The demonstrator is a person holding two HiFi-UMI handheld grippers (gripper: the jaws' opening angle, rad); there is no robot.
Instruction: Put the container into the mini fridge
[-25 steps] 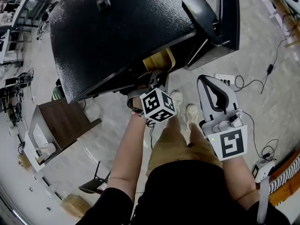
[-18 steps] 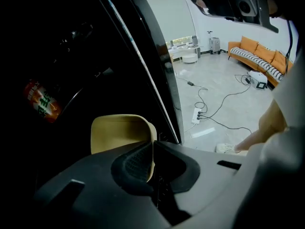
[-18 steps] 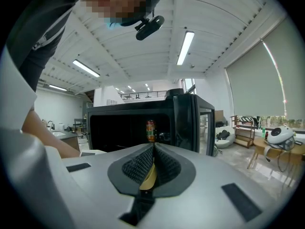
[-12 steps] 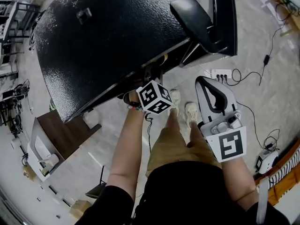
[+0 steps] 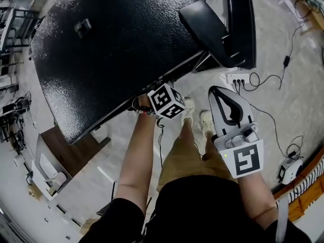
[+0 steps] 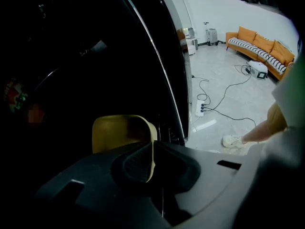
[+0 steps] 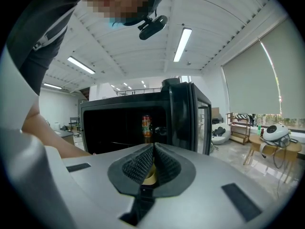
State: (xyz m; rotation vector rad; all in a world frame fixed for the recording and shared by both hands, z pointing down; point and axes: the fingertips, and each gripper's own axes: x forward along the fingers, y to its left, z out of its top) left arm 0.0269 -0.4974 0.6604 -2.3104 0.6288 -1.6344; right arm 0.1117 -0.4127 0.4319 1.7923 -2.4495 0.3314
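The black mini fridge [image 5: 116, 44] fills the upper left of the head view, its door [image 5: 240, 24] swung open to the right. My left gripper reaches in under the fridge top; only its marker cube [image 5: 167, 101] shows there. In the left gripper view, my left gripper [image 6: 152, 146] is shut on the wall of a yellow container [image 6: 121, 132] inside the dark fridge. My right gripper [image 5: 223, 92] hangs shut and empty before the fridge, over the person's legs. The right gripper [image 7: 153, 149] looks into the open fridge [image 7: 128, 123], where a can [image 7: 146, 126] stands.
A power strip [image 5: 235, 78] and cables lie on the floor right of the fridge. The person's shoes [image 5: 207, 121] stand just before it. A low wooden table [image 5: 71, 153] sits at the left. An orange sofa [image 6: 259, 46] is far off.
The left gripper has pushed the yellow container in under the fridge top, so it no longer shows in the head view. The right gripper has barely moved.
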